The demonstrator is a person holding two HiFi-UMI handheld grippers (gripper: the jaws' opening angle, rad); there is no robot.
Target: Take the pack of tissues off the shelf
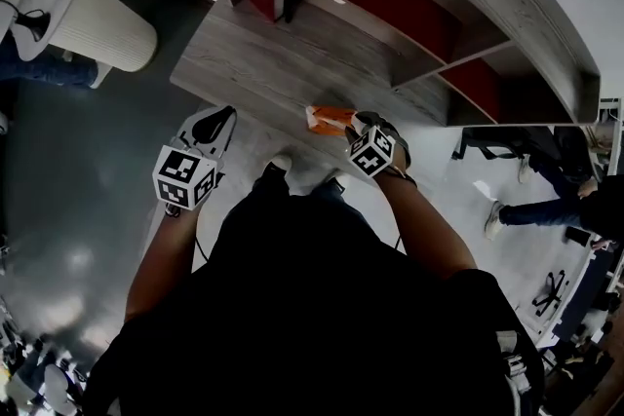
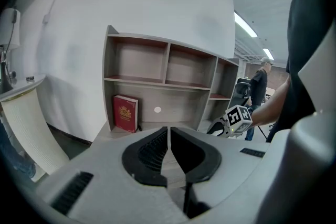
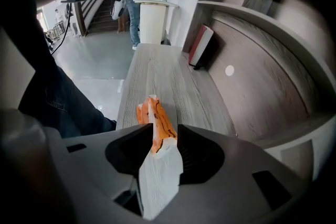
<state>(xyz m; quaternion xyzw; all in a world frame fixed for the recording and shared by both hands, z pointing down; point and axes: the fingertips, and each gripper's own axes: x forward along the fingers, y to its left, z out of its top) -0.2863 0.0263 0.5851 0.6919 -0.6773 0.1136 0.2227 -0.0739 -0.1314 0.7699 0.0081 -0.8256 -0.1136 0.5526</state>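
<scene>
right gripper [image 3: 161, 139]: jaws clamped on near end of orange pack of tissues [image 3: 155, 115]. pack lies on bottom board of shelf [image 3: 173, 76], near front edge. left gripper [image 2: 168, 139]: jaws together, nothing between, held clear of shelf.

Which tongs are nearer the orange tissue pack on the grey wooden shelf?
Right. The right tongs have the orange tissue pack between their jaws, near the front edge of the grey wooden shelf. The left tongs hang off to its left, jaws together.
</scene>
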